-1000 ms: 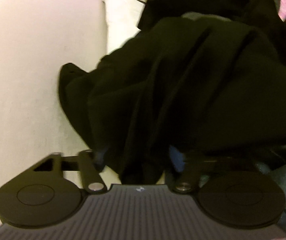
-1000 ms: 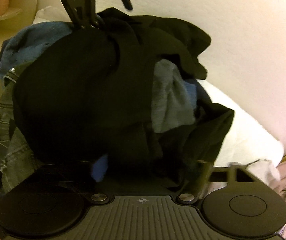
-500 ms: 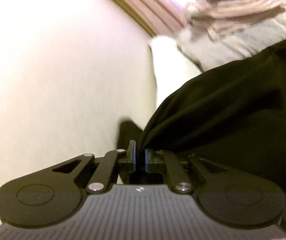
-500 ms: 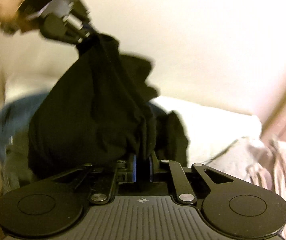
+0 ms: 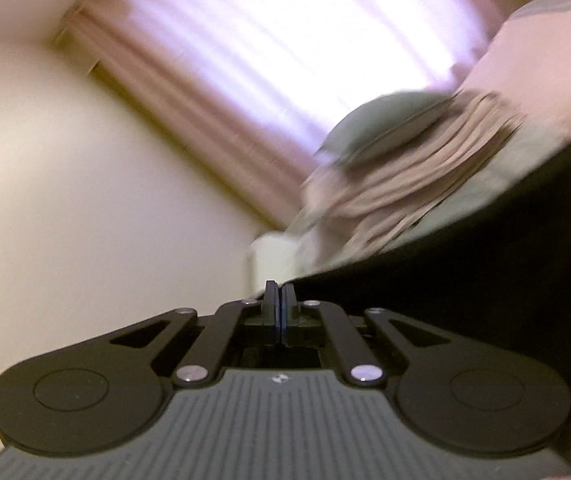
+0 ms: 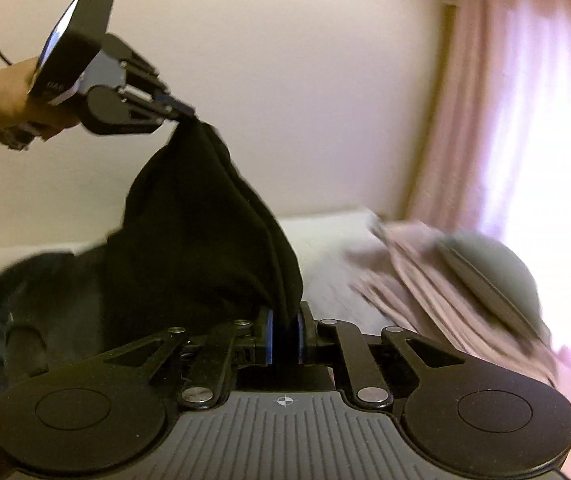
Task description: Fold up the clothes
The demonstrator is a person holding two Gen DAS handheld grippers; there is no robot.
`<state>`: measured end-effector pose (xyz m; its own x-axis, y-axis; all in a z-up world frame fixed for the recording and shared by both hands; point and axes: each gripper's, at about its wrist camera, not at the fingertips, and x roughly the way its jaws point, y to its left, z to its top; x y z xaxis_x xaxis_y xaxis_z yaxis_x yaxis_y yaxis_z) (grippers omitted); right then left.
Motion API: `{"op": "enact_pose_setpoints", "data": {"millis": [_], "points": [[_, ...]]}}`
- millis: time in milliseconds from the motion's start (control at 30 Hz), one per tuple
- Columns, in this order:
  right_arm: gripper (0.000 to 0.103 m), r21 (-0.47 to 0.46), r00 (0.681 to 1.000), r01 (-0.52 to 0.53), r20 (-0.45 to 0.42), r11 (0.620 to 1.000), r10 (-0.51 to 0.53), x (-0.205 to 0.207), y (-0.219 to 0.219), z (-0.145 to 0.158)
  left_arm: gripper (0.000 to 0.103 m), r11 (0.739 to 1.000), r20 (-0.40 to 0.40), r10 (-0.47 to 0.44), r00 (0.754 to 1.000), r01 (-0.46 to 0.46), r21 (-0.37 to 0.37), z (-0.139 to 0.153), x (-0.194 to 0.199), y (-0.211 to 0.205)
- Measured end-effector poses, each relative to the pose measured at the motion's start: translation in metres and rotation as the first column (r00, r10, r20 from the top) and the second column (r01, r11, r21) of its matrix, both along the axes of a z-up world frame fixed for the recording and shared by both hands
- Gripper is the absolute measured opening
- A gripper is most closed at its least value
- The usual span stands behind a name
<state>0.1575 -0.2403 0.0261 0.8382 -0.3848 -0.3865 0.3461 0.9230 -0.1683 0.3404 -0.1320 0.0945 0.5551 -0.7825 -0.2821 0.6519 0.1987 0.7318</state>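
- Right gripper (image 6: 284,334) first: we've got its jaws clenched on a bunched fold of the black garment (image 6: 205,248), dark cloth wedged right between the blue pads.
- Left gripper (image 6: 183,111): seen from the right wrist, its jaws are pinched tight on another edge of the same garment, held up high in a hand (image 6: 9,98).
- From the left wrist view, those fingers (image 5: 271,300) sit pressed together, and the black cloth runs away from them to the right.
- So we're holding one garment at two points, hanging in the air between our two grippers, its lower part trailing down toward the pile.
- Below it, a heap of dark clothes (image 6: 41,288) lies on the white bedding (image 6: 325,244); how many pieces are in there, we can't tell.
- Off to the right, one striped beige cloth (image 6: 417,280) with one grey-green rounded thing (image 6: 493,272) on top, both blurred.
- Behind that, a pink curtain (image 6: 525,100) against a plain wall.
- Progress, as we read it: early. The garment is picked up but not spread flat, and no crease is made.
- Still ahead, we reckon: laying it out, folding it, then the remaining heap.
- The count: two grippers, one hand in view, one lifted garment.
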Motion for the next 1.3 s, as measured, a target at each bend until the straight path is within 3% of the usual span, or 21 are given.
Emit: {"op": "enact_pose_setpoints", "data": {"millis": [100, 200, 333, 467, 567, 633, 700, 733, 767, 800, 1000, 1133, 1300], "points": [[0.008, 0.056, 0.995, 0.096, -0.016, 0.994, -0.095, -0.07, -0.018, -0.016, 0.0, 0.995, 0.001, -0.094, 0.996, 0.094, -0.02, -0.001, -0.078, -0.033], [0.007, 0.095, 0.981, 0.191, -0.054, 0.977, -0.186, -0.149, -0.034, -0.036, 0.0, 0.983, -0.043, -0.183, 0.982, 0.183, 0.006, -0.011, -0.155, -0.074], [0.007, 0.169, 0.93, 0.355, -0.16, 0.919, -0.33, -0.255, -0.058, -0.08, 0.0, 0.966, -0.147, -0.243, 0.959, 0.253, 0.049, -0.039, -0.231, -0.118], [0.008, 0.221, 0.821, 0.546, -0.334, 0.808, -0.463, -0.35, -0.085, -0.135, 0.004, 0.96, -0.29, -0.192, 0.938, 0.241, 0.145, -0.083, -0.267, -0.123], [0.008, 0.204, 0.746, 0.633, -0.419, 0.747, -0.518, -0.39, -0.091, -0.157, 0.008, 0.951, -0.38, -0.097, 0.92, 0.198, 0.239, -0.129, -0.27, -0.114], [0.008, 0.193, 0.697, 0.681, -0.468, 0.707, -0.543, -0.413, -0.096, -0.171, 0.019, 0.938, -0.42, -0.024, 0.907, 0.167, 0.305, -0.163, -0.267, -0.111], [0.01, 0.206, 0.683, 0.695, -0.489, 0.689, -0.543, -0.418, -0.102, -0.177, 0.031, 0.922, -0.451, 0.044, 0.891, 0.138, 0.362, -0.193, -0.264, -0.107], [0.017, 0.21, 0.679, 0.697, -0.499, 0.686, -0.538, -0.416, -0.105, -0.181, 0.031, 0.918, -0.469, 0.072, 0.88, 0.125, 0.376, -0.203, -0.26, -0.096], [0.056, 0.21, 0.687, 0.684, -0.507, 0.698, -0.521, -0.403, -0.107, -0.187, 0.034, 0.915, -0.486, 0.101, 0.868, 0.11, 0.388, -0.214, -0.256, -0.088], [0.083, 0.216, 0.704, 0.661, -0.511, 0.719, -0.494, -0.39, -0.107, -0.191, 0.037, 0.913, -0.503, 0.13, 0.854, 0.094, 0.397, -0.225, -0.252, -0.086], [0.083, 0.269, 0.785, 0.505, -0.538, 0.82, -0.307, -0.294, -0.115, -0.216, 0.041, 0.91, -0.595, 0.255, 0.762, 0.02, 0.415, -0.278, -0.22, -0.063], [0.083, 0.314, 0.829, 0.399, -0.525, 0.861, -0.193, -0.205, -0.146, -0.25, 0.041, 0.92, -0.642, 0.285, 0.712, -0.016, 0.391, -0.308, -0.19, -0.068], [0.083, 0.403, 0.883, 0.242, -0.468, 0.883, -0.029, -0.088, -0.204, -0.29, 0.046, 0.937, -0.701, 0.301, 0.647, -0.063, 0.345, -0.335, -0.16, -0.078]]}}
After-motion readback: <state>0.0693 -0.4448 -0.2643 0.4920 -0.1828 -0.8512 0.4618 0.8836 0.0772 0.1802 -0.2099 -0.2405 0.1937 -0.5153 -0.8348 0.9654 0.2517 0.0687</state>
